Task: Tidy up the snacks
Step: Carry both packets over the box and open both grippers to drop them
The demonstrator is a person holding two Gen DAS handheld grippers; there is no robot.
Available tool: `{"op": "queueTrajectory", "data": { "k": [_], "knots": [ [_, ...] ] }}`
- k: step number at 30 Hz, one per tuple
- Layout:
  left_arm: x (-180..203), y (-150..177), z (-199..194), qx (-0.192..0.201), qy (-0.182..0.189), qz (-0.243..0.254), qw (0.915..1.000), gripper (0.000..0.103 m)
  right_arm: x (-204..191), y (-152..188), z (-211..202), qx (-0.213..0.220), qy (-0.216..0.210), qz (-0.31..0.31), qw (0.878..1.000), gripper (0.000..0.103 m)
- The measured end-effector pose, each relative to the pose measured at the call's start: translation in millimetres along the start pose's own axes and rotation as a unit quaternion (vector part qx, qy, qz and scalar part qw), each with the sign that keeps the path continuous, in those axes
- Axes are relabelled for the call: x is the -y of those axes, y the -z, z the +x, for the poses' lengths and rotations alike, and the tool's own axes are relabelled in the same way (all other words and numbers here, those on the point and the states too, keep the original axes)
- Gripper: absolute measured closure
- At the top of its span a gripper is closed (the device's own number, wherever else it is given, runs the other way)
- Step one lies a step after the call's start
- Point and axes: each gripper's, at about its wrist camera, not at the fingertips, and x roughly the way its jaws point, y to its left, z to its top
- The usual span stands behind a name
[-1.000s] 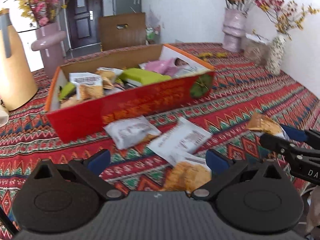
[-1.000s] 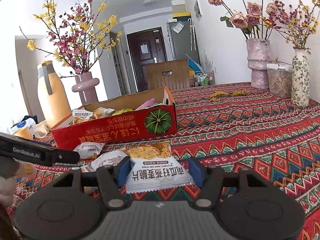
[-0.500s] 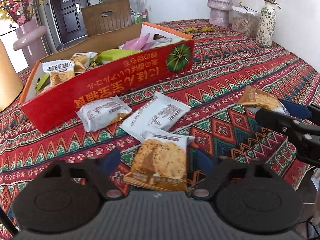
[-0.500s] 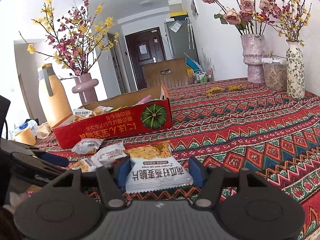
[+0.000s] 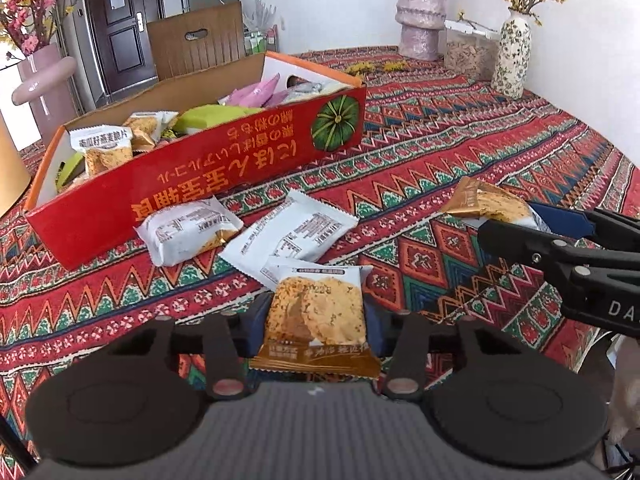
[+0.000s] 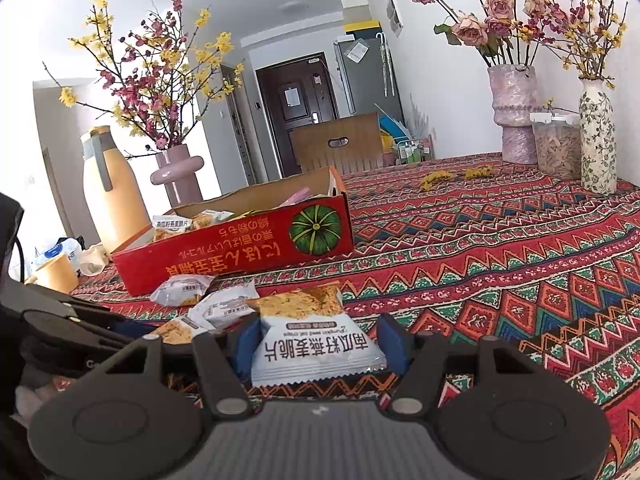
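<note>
My left gripper [image 5: 316, 320] is shut on an oat crisp packet [image 5: 318, 312] with an orange bottom edge. My right gripper [image 6: 320, 340] is shut on a white pumpkin seed oat crisp packet [image 6: 316, 340]; it also shows at the right of the left wrist view [image 5: 492, 204]. Two white packets [image 5: 188, 230] [image 5: 292, 234] lie on the cloth in front of the red pumpkin box [image 5: 224, 168], which holds several snack packets. The box also shows in the right wrist view [image 6: 240, 252].
A patterned red tablecloth [image 5: 460, 148] covers the table. Vases [image 6: 514, 116] [image 6: 598, 140] and a jar [image 6: 556, 148] stand at the far right. A tan jug [image 6: 110, 188] and pink vase [image 6: 176, 176] stand at the left behind the box.
My left gripper came down over the oat crisp packet and shut on it. My right gripper kept hold of its packet and barely moved.
</note>
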Motion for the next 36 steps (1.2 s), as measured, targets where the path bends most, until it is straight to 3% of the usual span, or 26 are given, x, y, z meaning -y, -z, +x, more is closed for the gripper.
{"op": "queueTrajectory", "data": {
  "k": [17,28,36],
  "knots": [
    [-41.2,-19.8,-50.9,0.097,-0.027,-0.055,0.9934,0.055,-24.8,-33.3,3.7,0.028,0.002,-0.036,0.999,0.042],
    [-88.2,-63.3,-68.0,0.157,-0.060,-0.100,0.9806,0.055,-44.1,-85.0,34.3,0.064,-0.001,-0.061,0.996,0.041],
    [-130.8,-92.4,-55.3,0.170,-0.093,-0.142,0.9706,0.055,-61.5,-124.6,79.1,0.070,0.001,-0.073,0.995,0.042]
  ]
}}
